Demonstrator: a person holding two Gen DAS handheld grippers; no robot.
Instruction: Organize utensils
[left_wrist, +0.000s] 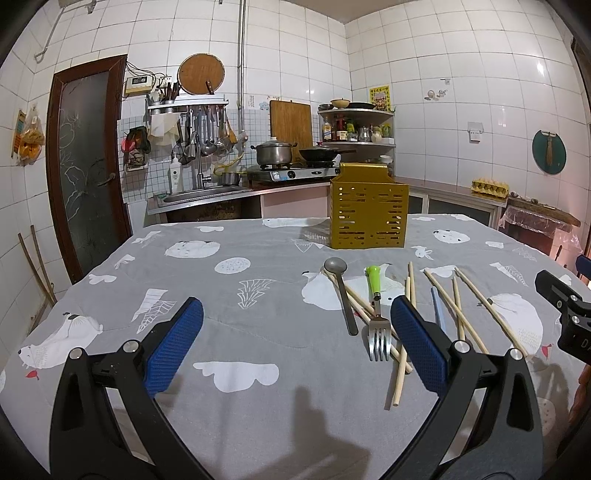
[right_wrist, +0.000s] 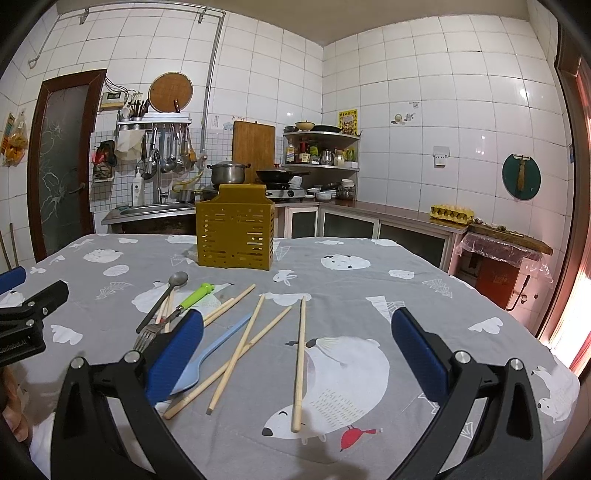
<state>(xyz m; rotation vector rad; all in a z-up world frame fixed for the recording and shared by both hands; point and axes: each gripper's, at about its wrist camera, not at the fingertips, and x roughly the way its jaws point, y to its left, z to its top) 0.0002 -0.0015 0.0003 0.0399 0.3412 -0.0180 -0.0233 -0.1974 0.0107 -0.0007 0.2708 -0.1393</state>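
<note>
A yellow slotted utensil holder (left_wrist: 369, 216) (right_wrist: 235, 234) stands upright at the table's far side. In front of it lie a grey metal spoon (left_wrist: 342, 295) (right_wrist: 162, 299), a fork with a green handle (left_wrist: 376, 317) (right_wrist: 173, 312), a light blue spoon (right_wrist: 214, 349) (left_wrist: 439, 312) and several wooden chopsticks (right_wrist: 299, 362) (left_wrist: 472, 310), all loose on the cloth. My left gripper (left_wrist: 295, 339) hovers open just left of the pile, nothing between its blue pads. My right gripper (right_wrist: 297, 350) is open above the chopsticks, holding nothing.
The table wears a grey cloth (left_wrist: 258, 288) printed with white animals. Behind it run a sink (left_wrist: 201, 194), a gas stove with a pot (left_wrist: 275, 153) and pan, a corner shelf and a counter with an egg tray (right_wrist: 451, 213). A brown door (left_wrist: 88, 166) is far left.
</note>
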